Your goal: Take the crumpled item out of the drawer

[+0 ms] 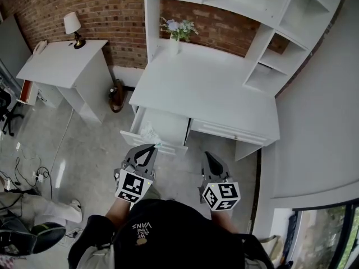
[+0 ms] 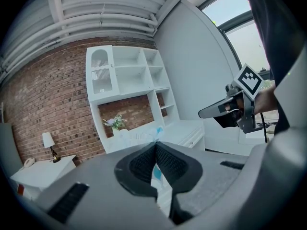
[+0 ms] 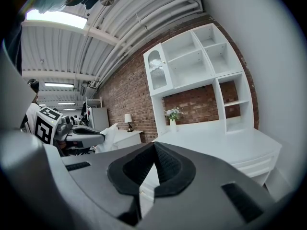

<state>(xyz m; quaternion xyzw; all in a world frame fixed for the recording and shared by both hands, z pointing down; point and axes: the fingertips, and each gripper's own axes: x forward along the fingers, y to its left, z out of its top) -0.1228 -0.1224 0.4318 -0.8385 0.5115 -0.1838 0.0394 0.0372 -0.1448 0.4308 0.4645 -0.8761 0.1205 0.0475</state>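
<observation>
Room: a brick wall (image 1: 106, 10) behind a white desk (image 1: 207, 88) with shelves (image 1: 280, 32) on top. A vase of flowers (image 1: 178, 32) stands at the back of the desk. A side table (image 1: 59, 66) sits well apart to the left.
Drawer: the left-hand drawer (image 1: 171, 125) stands pulled out. The second drawer (image 1: 224, 130) beside it is shut.
Crumpled item: the crumpled item (image 1: 150, 132) is a pale, crinkled wad over the front left corner of the open drawer, right at the tips of the left gripper. It looks thin and light. Whether its underside rests on the drawer floor cannot be told.
Left gripper: the left gripper (image 1: 151, 148) has its jaws together, and a fold of the wad appears pinched at the very tips. The rest bunches up past them.
Right gripper: the right gripper (image 1: 209, 156) has its jaws together on nothing and is held in front of the second drawer, clear of the work.
Step in hand: judged to be the lift-out — the wad is gripped but not yet away from the drawer.
Method: raise it straight up until it clears the drawer front, then draw it back toward the body. Keep the pinch firm, because only a small fold seems held and thin stuff slips.
Caution: do not drag the wad over the front edge — a snag could pull it from the tips. Keep the right gripper out of the path.
</observation>
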